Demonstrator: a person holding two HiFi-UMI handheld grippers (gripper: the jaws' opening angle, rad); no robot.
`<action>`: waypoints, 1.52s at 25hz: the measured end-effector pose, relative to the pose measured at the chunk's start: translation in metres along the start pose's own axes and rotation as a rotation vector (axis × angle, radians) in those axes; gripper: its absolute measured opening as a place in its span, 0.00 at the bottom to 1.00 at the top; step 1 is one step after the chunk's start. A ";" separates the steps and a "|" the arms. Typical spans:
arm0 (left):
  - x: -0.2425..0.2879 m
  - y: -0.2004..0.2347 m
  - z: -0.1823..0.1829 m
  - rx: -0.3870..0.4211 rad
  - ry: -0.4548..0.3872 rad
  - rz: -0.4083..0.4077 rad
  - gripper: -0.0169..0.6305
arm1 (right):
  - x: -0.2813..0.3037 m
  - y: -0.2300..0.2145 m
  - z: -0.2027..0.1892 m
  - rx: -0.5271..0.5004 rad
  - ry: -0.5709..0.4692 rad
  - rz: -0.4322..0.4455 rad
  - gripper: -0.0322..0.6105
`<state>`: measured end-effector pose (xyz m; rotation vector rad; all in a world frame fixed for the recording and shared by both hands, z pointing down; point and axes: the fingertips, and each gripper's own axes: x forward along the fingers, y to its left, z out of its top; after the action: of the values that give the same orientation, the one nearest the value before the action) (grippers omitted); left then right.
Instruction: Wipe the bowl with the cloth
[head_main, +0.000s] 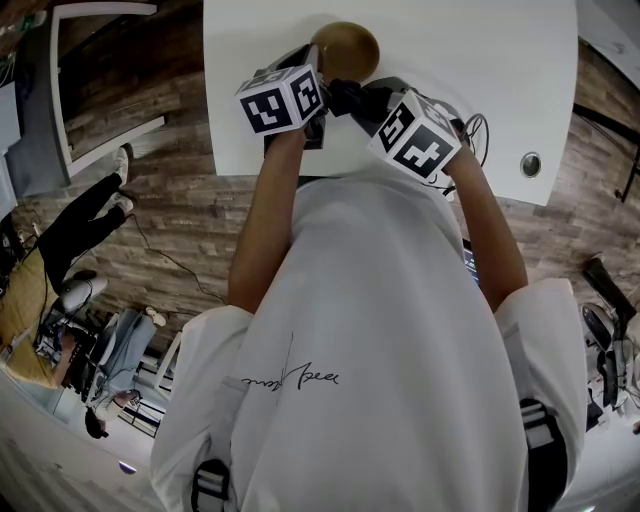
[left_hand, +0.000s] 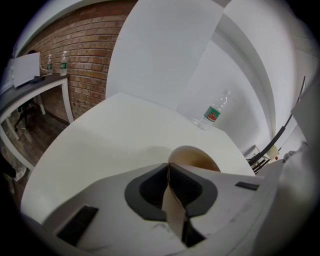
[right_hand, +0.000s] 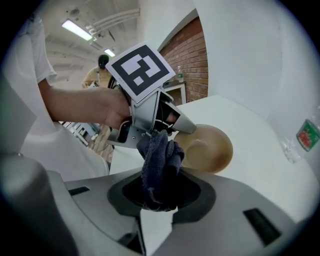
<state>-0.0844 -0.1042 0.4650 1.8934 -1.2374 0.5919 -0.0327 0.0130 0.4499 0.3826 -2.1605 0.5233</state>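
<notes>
Both grippers are loaded: my left gripper (left_hand: 169, 186) has its fingers (left_hand: 148, 188) pinching the tilted bowl (left_hand: 196, 159) by its rim, far on the bench (head_main: 480, 90). My right gripper (right_hand: 161, 197) clamps the cloth (right_hand: 159, 162) just beside it. Wiping looks about to start; next I'd press the cloth into the bowl.

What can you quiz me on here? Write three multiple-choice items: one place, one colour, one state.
1. The water bottle is: A on the floor; B on the white table; C on a chair.
2. The cloth is: A yellow; B white; C dark blue.
3. The left tool is: A shut on the bowl rim; B open and empty; C shut on the cloth.

Answers: B, the left gripper view shows it on the tabletop. C, the wad in the right tool is dark blue. A, its jaws pinch the brown rim.
</notes>
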 end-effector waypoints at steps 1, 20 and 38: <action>0.000 0.000 0.000 0.000 0.001 0.000 0.05 | 0.000 0.000 -0.001 0.018 -0.006 0.005 0.19; 0.001 -0.001 0.000 0.003 -0.003 -0.012 0.05 | -0.021 -0.025 -0.014 0.140 -0.038 -0.042 0.19; -0.009 0.003 0.005 0.027 -0.058 -0.007 0.20 | -0.042 -0.044 -0.024 0.142 -0.049 -0.126 0.19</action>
<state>-0.0910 -0.1040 0.4571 1.9493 -1.2647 0.5561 0.0274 -0.0099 0.4397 0.6113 -2.1352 0.6025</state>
